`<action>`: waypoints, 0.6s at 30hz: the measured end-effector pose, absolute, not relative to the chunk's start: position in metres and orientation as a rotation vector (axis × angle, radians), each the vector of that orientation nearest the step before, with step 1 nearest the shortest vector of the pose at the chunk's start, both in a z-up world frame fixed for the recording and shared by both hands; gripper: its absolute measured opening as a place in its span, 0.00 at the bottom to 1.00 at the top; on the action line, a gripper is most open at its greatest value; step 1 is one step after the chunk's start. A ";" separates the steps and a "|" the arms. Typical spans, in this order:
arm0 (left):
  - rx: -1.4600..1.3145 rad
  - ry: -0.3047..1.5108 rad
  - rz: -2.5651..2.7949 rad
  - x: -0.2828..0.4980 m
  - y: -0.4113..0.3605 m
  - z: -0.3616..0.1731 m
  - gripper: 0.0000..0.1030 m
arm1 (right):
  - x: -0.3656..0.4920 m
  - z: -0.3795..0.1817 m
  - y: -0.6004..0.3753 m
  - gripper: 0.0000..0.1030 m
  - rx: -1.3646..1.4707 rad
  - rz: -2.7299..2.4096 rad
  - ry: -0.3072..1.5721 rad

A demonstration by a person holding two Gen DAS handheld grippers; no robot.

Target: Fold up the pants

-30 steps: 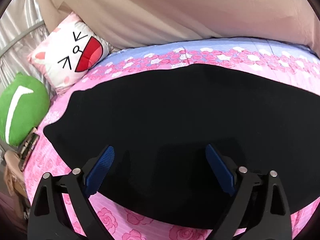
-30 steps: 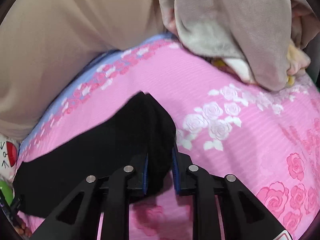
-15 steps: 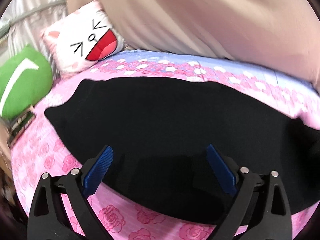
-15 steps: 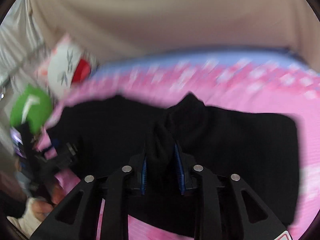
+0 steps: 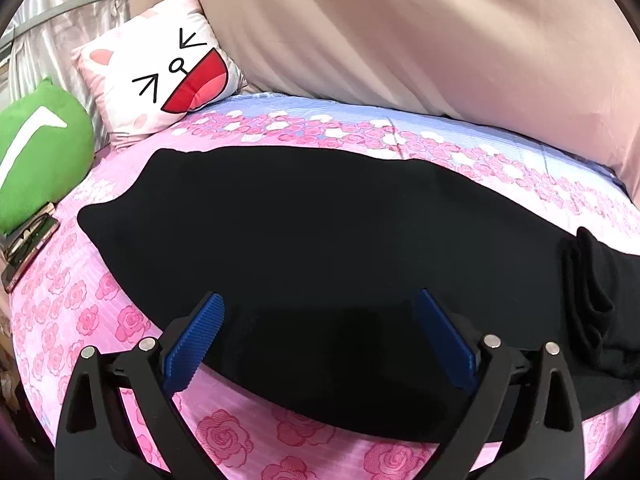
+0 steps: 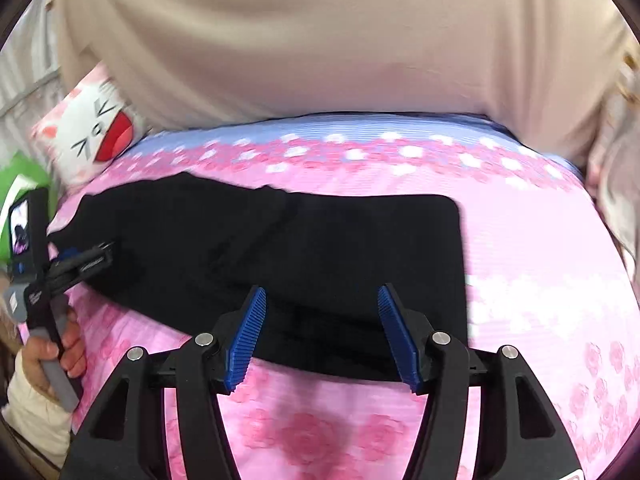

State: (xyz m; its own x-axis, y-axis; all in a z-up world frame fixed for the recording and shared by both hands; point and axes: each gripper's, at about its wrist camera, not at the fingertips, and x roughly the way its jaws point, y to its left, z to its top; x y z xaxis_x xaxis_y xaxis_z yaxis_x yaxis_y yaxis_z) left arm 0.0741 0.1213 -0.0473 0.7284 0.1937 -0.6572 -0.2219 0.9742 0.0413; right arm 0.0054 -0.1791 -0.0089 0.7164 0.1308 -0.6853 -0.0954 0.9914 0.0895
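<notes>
The bed (image 5: pixel 120 320) is covered with a pink sheet printed with roses, with a blue band along its far edge. Black pants (image 5: pixel 320 240) lie flat across its middle. At the far left lie a white cat-face pillow (image 5: pixel 160 76) and a green cushion (image 5: pixel 36 152).

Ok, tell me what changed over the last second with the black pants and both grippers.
The right gripper carried the end of the black fabric pants across toward the cartoon-face pillow, doubling them over, then let go; its jaws are opening, with nothing between them. The left gripper stayed open over the pants, and the pink rose-print bedsheet is unchanged.
</notes>
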 end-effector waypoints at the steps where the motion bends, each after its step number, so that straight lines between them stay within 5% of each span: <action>1: -0.042 0.718 0.230 0.074 0.121 -0.047 0.92 | 0.012 -0.013 -0.160 0.57 0.015 0.171 0.761; 11: -0.128 0.736 0.236 0.075 0.137 -0.050 0.93 | 0.062 -0.057 -0.071 0.56 -0.193 0.190 0.785; 12: -0.127 0.736 0.235 0.074 0.137 -0.050 0.93 | 0.064 -0.060 -0.073 0.52 -0.193 0.176 0.789; 14: -0.127 0.735 0.228 0.074 0.136 -0.050 0.93 | 0.066 -0.055 -0.081 0.14 -0.141 0.182 0.783; 18: -0.134 0.737 0.222 0.075 0.136 -0.050 0.93 | 0.069 -0.037 -0.108 0.13 -0.019 0.195 0.760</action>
State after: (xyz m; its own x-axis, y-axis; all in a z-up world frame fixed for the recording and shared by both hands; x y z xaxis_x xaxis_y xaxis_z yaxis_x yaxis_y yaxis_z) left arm 0.0745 0.1363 -0.0503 0.7185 0.1537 -0.6783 -0.2473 0.9680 -0.0426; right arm 0.0690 -0.1081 -0.0368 0.7075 0.1685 -0.6864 -0.1824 0.9818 0.0531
